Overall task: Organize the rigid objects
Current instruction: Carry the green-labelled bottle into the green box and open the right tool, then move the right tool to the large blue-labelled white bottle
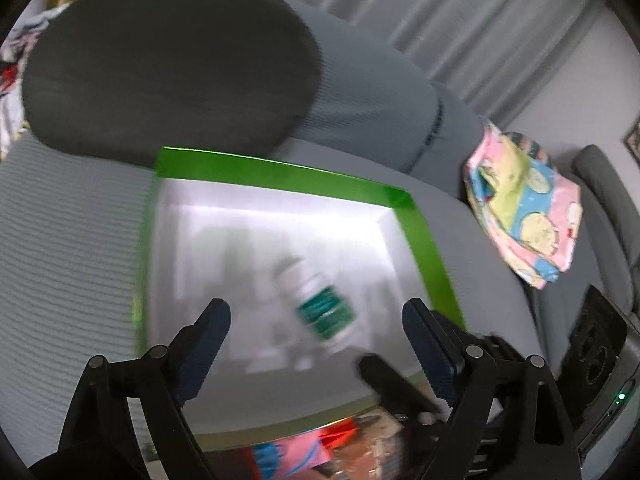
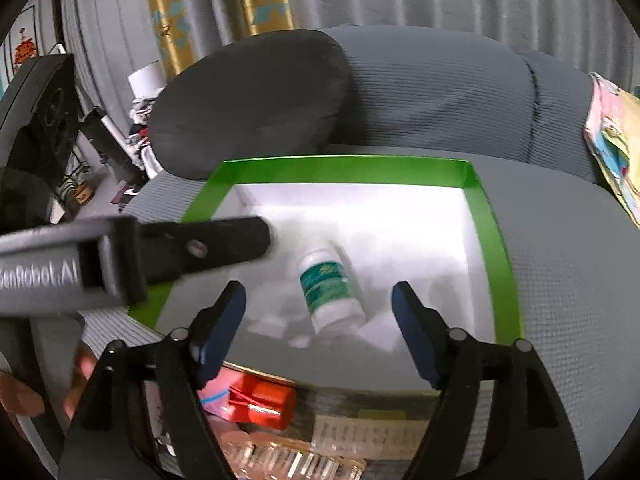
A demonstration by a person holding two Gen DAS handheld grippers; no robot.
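Bottle [image 2: 330,290], white with a green label, lies on its side on the white floor of the green-rimmed box [image 2: 486,216], touching neither gripper. Its long axis runs from the box's far left toward its near right edge, cap end farther off. Right gripper [image 2: 318,306] hangs over the near edge with fingers apart, the bottle straight ahead between them. Left gripper [image 1: 316,326], fingers likewise apart, sits to the bottle's left. Judging by this, the right is better lined up.
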